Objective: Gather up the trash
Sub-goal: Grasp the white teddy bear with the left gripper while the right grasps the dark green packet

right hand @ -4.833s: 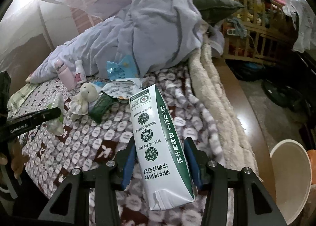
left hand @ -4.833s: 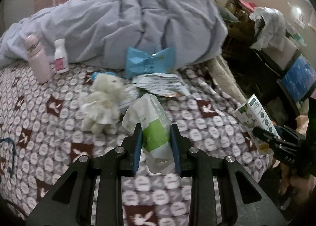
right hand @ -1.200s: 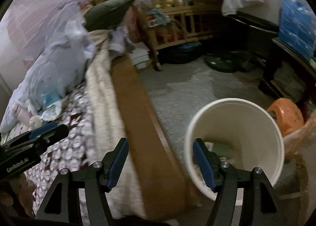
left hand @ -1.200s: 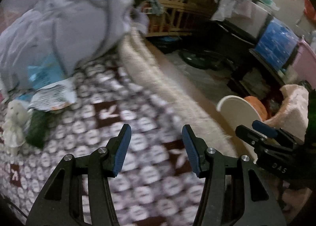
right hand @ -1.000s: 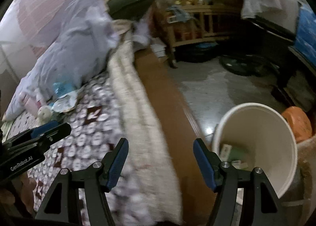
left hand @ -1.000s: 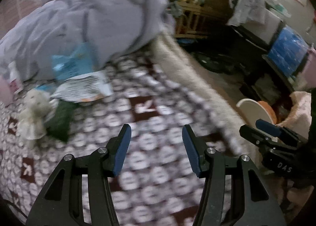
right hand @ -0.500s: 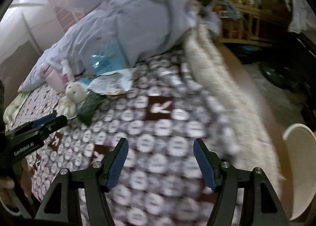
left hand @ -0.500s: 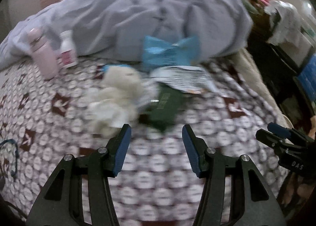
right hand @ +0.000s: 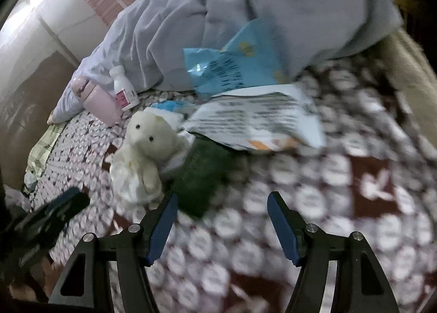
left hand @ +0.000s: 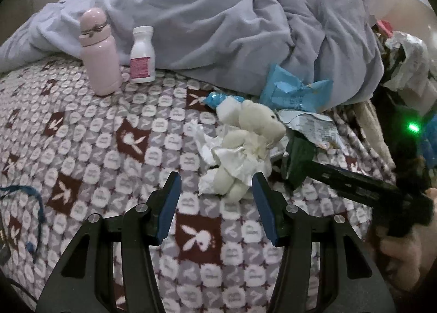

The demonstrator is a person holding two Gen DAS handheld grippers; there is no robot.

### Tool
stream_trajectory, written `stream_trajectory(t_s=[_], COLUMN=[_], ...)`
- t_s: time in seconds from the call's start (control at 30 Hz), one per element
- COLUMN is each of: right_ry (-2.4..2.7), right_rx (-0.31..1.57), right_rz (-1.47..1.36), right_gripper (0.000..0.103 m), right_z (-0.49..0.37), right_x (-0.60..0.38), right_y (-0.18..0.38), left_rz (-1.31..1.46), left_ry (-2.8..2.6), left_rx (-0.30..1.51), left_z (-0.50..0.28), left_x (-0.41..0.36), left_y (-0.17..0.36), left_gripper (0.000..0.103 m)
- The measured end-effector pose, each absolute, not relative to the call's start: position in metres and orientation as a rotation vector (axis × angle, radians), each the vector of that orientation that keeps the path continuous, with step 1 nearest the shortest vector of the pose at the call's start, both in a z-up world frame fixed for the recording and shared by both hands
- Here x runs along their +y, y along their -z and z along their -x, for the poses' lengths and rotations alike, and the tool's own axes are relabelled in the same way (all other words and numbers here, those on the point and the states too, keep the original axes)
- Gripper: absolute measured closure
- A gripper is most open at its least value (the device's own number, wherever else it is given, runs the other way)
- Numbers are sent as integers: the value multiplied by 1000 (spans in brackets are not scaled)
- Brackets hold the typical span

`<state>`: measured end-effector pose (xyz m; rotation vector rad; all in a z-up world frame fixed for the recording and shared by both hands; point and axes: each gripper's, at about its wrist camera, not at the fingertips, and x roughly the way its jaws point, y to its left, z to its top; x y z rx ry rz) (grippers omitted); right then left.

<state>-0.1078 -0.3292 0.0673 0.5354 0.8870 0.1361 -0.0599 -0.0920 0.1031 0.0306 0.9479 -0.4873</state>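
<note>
Two hand-held claws hover over a bed covered by a grey and maroon blanket printed with white rabbit heads (left hand: 131,138).

The left claw (left hand: 215,192) has its blue-padded jaws standing apart with nothing between them. Just beyond its tips lies a small cream plush bear (left hand: 251,132) resting on crumpled white tissue (left hand: 207,146). Beyond the bear, slightly to the right, sits a crumpled light blue plastic wrapper (left hand: 295,91), with a flat white printed packet (left hand: 314,127) just in front of it. A dark green wrapper (left hand: 299,160) lies to the right of the bear, partly under the white packet. Far ahead to the left stand a pale pink flask (left hand: 99,53) and a white pill bottle with a pink label (left hand: 142,56), both upright, against a rumpled lavender-grey duvet (left hand: 218,26).

The right claw (right hand: 221,203) is likewise parted and empty. The dark green wrapper lies just beyond its left finger (right hand: 164,217), the bear to the left of that, the white packet and blue wrapper farther ahead. This view is blurred.
</note>
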Motion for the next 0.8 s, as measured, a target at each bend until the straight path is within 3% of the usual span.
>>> stream_trajectory(t_s=[0.13,0.2,0.23,0.27,0.37,0.53,0.6,0.63,0.8], right_ry=[-156,-163,-179,-184,-198,-200,-191,-189,-179], right_rx=[915,899,889,890,887,863,853,844,820], right_rz=[-578,-583,-578,-572,-525,-438,-411,-408,-412], right_gripper=[38,53,69,72,78,78,78,78,78], right_z=[85,85,86,86,94,121,131,138,160], right_x=[-323,-324,-324,-324,-327,-333,-336,-340,-351], right_y=[-56,-53,-53,-54,-57,-72,-75,-77,-81], left_rz=[-37,-48,-53,-63,-92,-106,-113,-119,-65], left_ry=[539,563,572,583,590,590,601,598,619], left_rx=[944,943,940,935,931,969,968,969,974], left_z=[53,48,45,43,35,23,23,23,32], left_x=[-102,-110,-113,-117,-129,-144,-148,-149,-141], left_y=[-103,-100,-99,-96,-88,-72,-67,-66,-78], left_gripper=[44,44,43,43,44,44,55,68,77])
